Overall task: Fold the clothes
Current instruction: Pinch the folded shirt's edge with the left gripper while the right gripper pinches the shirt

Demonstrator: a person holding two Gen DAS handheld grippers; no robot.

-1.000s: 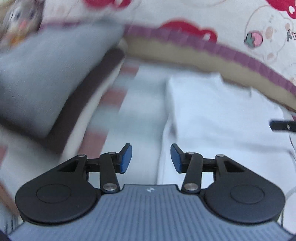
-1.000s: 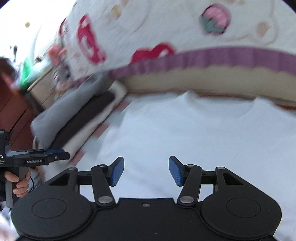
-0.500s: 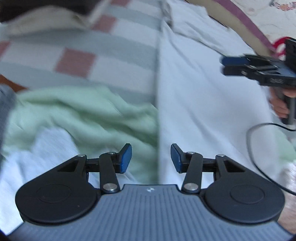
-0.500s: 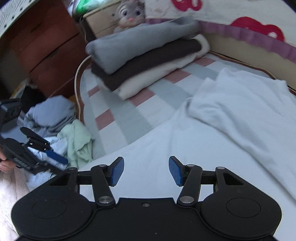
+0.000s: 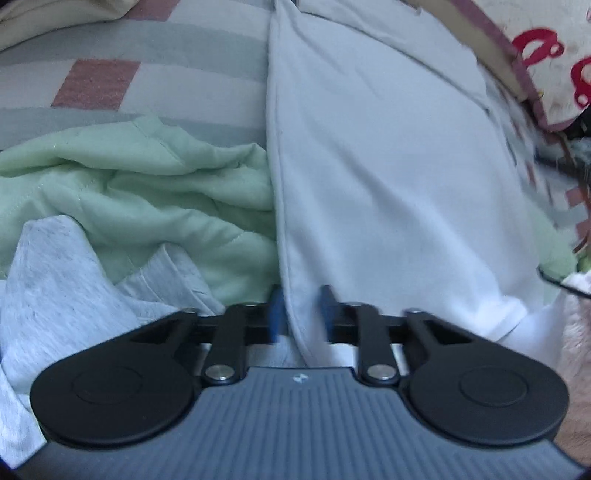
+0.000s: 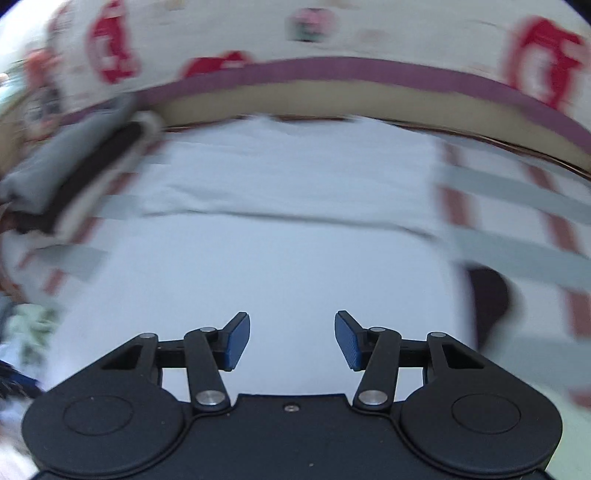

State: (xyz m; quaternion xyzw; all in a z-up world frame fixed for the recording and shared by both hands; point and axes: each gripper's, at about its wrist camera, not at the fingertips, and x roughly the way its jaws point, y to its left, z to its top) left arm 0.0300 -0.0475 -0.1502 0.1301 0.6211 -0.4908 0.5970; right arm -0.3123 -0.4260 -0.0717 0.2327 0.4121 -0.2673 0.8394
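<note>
Stack at far left: a pile of folded clothes point(image 6: 74, 173), grey over dark over cream, lay on the bed; judged finished, though blur hid how neat it was.
Unfolded heap: a green garment point(image 5: 147, 192) and a grey marl garment point(image 5: 74, 280) lay crumpled at the left of the left-wrist view, touching the white one's edge; judged still to be folded.
White garment: the white garment point(image 5: 388, 184) lay spread flat on the checked bed sheet point(image 5: 155, 70), its top part apparently turned over in a crosswise crease; judged early in its fold, most of it left.
Left tongs: the left tongs point(image 5: 301, 314) had just been closing, with the white garment's side hem between the blue pads; they looked clamped on it, but motion smear made the contact hard to confirm.
Right tongs: the right tongs point(image 6: 291, 339) stood apart with nothing between them, hanging over the white garment's lower middle and gripping nothing.
Right edge: a dark shape point(image 6: 487, 295) by the garment's right side could not be identified.
Hard to read: the right-wrist view was heavily smeared; the patterned quilt point(image 6: 332, 33) behind was only blotches; the garment's near hem was cut off behind both tong bodies.
</note>
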